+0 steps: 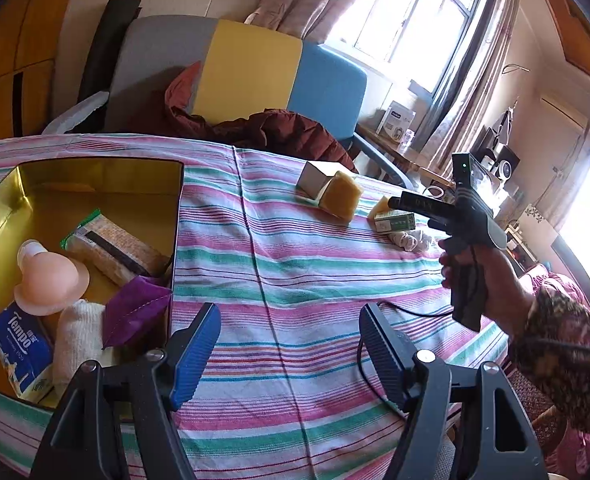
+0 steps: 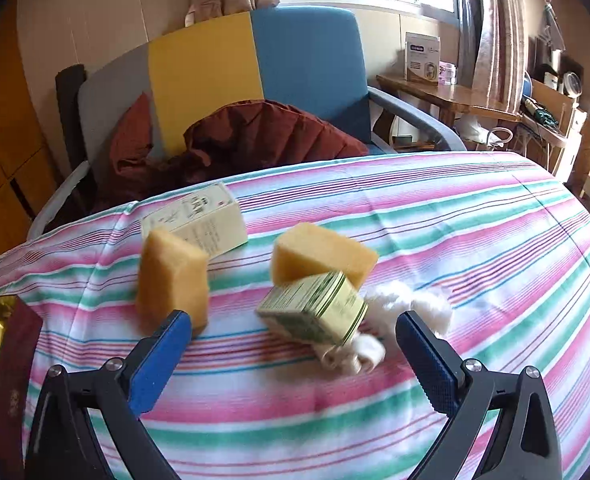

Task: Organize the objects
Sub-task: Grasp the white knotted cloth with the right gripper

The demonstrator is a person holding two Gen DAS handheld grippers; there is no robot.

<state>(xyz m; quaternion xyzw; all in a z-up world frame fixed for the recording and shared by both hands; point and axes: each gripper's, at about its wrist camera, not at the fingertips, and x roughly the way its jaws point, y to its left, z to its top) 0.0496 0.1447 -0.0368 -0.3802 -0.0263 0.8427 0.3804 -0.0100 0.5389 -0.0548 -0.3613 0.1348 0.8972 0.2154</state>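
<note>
From my left gripper (image 1: 289,344), jaws spread with nothing between them, striped cloth (image 1: 295,264) lies bare ahead. On its left stands the gold tin (image 1: 177,216), its wall an edge to clear; inside, the wafer pack (image 1: 115,248), tissue pack (image 1: 21,340) and other things leave only the far half free. My right gripper (image 2: 293,340), also spread, faces a crowded patch: the green box (image 2: 315,308) leans on a sponge (image 2: 323,252) just ahead, a white cloth (image 2: 411,296) touching it, another sponge (image 2: 173,276) beside the left finger against the pale box (image 2: 199,220). Right of the cluster the cloth is bare.
</note>
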